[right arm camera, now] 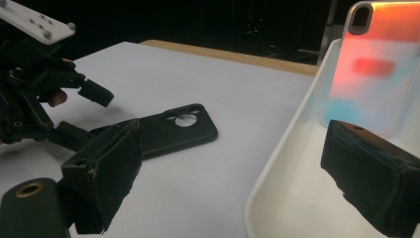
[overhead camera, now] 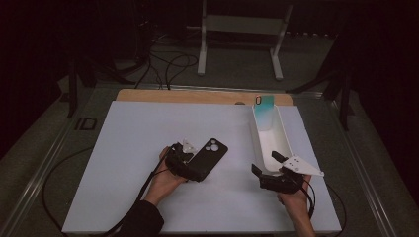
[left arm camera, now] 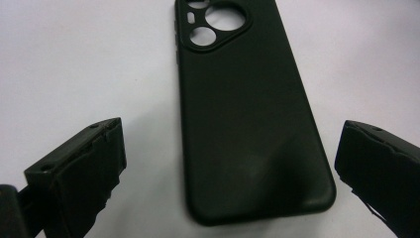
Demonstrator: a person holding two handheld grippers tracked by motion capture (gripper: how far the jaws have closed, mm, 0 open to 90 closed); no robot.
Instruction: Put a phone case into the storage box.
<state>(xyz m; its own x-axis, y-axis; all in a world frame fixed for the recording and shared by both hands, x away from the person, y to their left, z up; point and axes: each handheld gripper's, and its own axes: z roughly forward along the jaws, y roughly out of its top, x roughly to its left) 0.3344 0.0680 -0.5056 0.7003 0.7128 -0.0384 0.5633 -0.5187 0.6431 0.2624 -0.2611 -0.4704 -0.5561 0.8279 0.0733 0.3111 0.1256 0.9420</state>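
A black phone case [overhead camera: 210, 157] [left arm camera: 247, 114] [right arm camera: 168, 131] lies flat, camera cut-outs at its far end, on the white board [overhead camera: 138, 148]. My left gripper [overhead camera: 190, 165] [left arm camera: 231, 136] [right arm camera: 91, 116] is open, one jaw on each side of the case's near end, not touching it. A translucent teal-and-orange phone case [overhead camera: 264, 111] [right arm camera: 369, 69] leans upright at the far end of a long white tray [overhead camera: 282, 143] [right arm camera: 277, 163]. My right gripper [overhead camera: 267, 164] [right arm camera: 235, 144] is open at the tray's near end, one jaw over the tray's inside, the other outside over the board.
The board rests on a wooden tabletop [overhead camera: 197, 96] whose far edge shows. Behind it on the floor stand a white frame [overhead camera: 242, 29] and loose cables [overhead camera: 168, 64]. A cable [overhead camera: 54, 177] loops off the board's left side.
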